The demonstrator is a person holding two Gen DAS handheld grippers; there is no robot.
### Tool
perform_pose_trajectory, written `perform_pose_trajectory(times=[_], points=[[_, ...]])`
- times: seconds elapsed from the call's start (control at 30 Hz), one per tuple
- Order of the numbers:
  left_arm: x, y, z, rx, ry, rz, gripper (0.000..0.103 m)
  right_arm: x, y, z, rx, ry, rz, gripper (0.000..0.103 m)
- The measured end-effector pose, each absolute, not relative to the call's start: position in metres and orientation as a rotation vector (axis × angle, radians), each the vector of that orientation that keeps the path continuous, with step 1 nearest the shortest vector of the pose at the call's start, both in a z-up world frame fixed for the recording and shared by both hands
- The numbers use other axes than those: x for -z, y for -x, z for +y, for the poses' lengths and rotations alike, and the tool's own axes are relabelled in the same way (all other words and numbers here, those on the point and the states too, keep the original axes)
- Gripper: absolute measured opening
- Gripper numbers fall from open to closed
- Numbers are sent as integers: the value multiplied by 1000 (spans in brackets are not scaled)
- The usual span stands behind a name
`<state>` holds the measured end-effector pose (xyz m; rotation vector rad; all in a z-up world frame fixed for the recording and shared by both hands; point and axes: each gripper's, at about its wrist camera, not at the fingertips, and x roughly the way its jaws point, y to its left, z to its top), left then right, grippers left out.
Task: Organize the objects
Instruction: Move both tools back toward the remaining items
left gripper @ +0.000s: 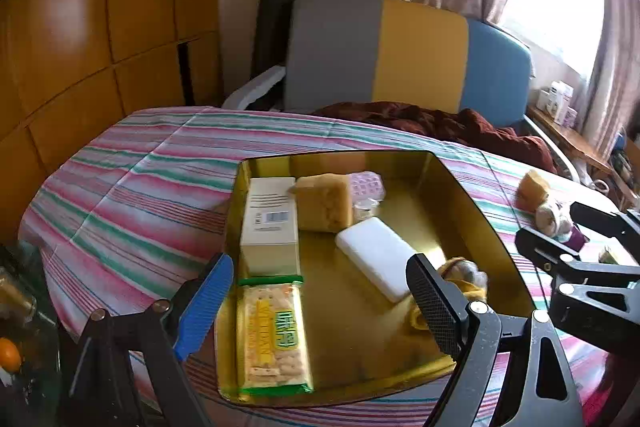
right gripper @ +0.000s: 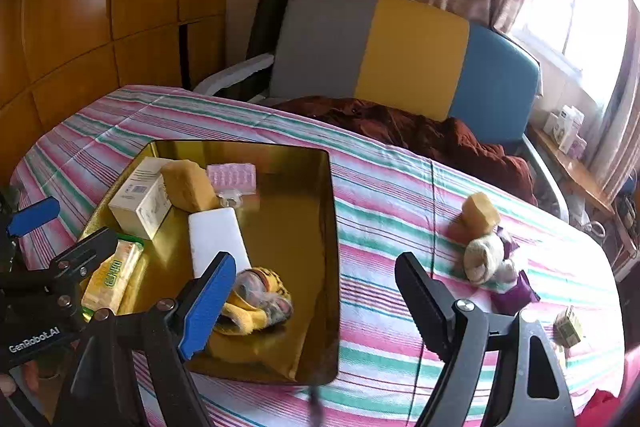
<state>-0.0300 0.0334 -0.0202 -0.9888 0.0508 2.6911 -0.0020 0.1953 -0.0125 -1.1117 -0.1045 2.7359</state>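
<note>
A gold tray point(left gripper: 472, 195) point(right gripper: 332, 211) lies on the striped tablecloth. It holds a white box point(left gripper: 270, 223), a yellow sponge point(left gripper: 326, 201), a pink blister pack point(left gripper: 366, 185), a white bar point(left gripper: 378, 257), a cracker pack point(left gripper: 272, 337) and a yellow striped sock point(right gripper: 260, 301). My left gripper point(left gripper: 320, 311) is open and empty above the tray's near edge. My right gripper point(right gripper: 316, 303) is open and empty over the tray's right edge. On the cloth to the right lie another sponge point(right gripper: 480, 213), a rolled white sock point(right gripper: 486, 259), a purple wrapper point(right gripper: 516, 293) and a small green box point(right gripper: 568, 327).
A grey, yellow and blue chair back point(right gripper: 400, 47) with a dark red cloth point(right gripper: 420, 135) stands behind the table. Wooden panels point(left gripper: 80, 47) line the left wall. A window shelf point(right gripper: 568, 163) with boxes is at the right. An orange point(left gripper: 10, 353) lies at the lower left.
</note>
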Motion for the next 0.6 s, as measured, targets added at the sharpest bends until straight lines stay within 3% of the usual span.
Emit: perform_pose_trajectory(times=[0.6], points=[[16,13,100,-2535,928,226,89,32,-23,265,-2581,1137,29,83]])
